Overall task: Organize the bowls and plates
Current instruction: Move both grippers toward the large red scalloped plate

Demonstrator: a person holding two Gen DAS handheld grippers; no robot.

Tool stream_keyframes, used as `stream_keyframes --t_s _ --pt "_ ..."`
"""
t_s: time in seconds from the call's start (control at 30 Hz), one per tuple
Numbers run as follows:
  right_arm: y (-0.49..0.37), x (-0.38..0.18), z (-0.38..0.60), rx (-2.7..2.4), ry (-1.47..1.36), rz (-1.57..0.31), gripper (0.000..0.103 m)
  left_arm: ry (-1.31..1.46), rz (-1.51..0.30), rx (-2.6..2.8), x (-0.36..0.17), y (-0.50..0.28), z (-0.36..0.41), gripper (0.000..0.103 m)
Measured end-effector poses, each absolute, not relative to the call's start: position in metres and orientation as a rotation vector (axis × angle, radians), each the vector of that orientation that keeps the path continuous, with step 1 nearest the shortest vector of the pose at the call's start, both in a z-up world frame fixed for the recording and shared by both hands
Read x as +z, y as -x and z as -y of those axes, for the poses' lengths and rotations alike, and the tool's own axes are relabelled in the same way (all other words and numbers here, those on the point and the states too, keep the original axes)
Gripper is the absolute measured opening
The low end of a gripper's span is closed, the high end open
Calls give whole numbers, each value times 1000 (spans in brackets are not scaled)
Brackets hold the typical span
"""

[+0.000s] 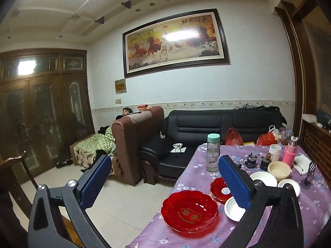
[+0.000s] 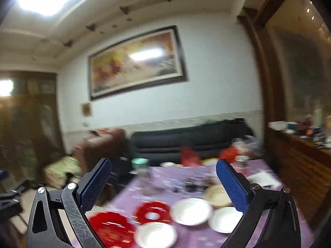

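On the purple flowered tablecloth (image 1: 206, 237) lie a large red plate (image 1: 189, 211), a small red plate (image 1: 219, 188), three white bowls (image 1: 232, 208) (image 1: 263, 178) (image 1: 289, 186) and a beige bowl (image 1: 279, 170). My left gripper (image 1: 163, 178) is open and empty, held above the table's left edge, short of the dishes. In the blurred right wrist view the same dishes show: red plates (image 2: 110, 230) (image 2: 153, 210), white bowls (image 2: 156, 234) (image 2: 191, 210) (image 2: 224, 219), the beige bowl (image 2: 217, 195). My right gripper (image 2: 163, 183) is open and empty above them.
A clear bottle with a green cap (image 1: 213, 152), a pink flask (image 1: 290, 152), a white cup (image 1: 274, 152), small dark items (image 1: 251, 161), a metal stand (image 1: 310, 173) and red bags (image 1: 233, 137) stand further back. A black sofa (image 1: 206, 124) is behind the table.
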State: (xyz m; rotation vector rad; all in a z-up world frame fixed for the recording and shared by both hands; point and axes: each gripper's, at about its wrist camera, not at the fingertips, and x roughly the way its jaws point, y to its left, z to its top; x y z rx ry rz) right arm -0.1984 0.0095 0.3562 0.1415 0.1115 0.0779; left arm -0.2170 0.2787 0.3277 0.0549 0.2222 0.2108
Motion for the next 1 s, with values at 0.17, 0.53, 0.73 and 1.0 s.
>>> stream_keyframes --t_s 0.17,0.53,0.73,1.0 --pt "169 298 -43 191 -127 -202 103 33 -279 98 289 203 -284 103" --pt "85 200 -55 78 -202 -489 103 132 -437 33 202 149 -296 103" --pt "75 180 -50 47 -233 -543 103 155 -441 60 194 131 -306 103" --pt "74 157 -10 27 -229 -597 103 247 -407 161 180 128 -325 103"
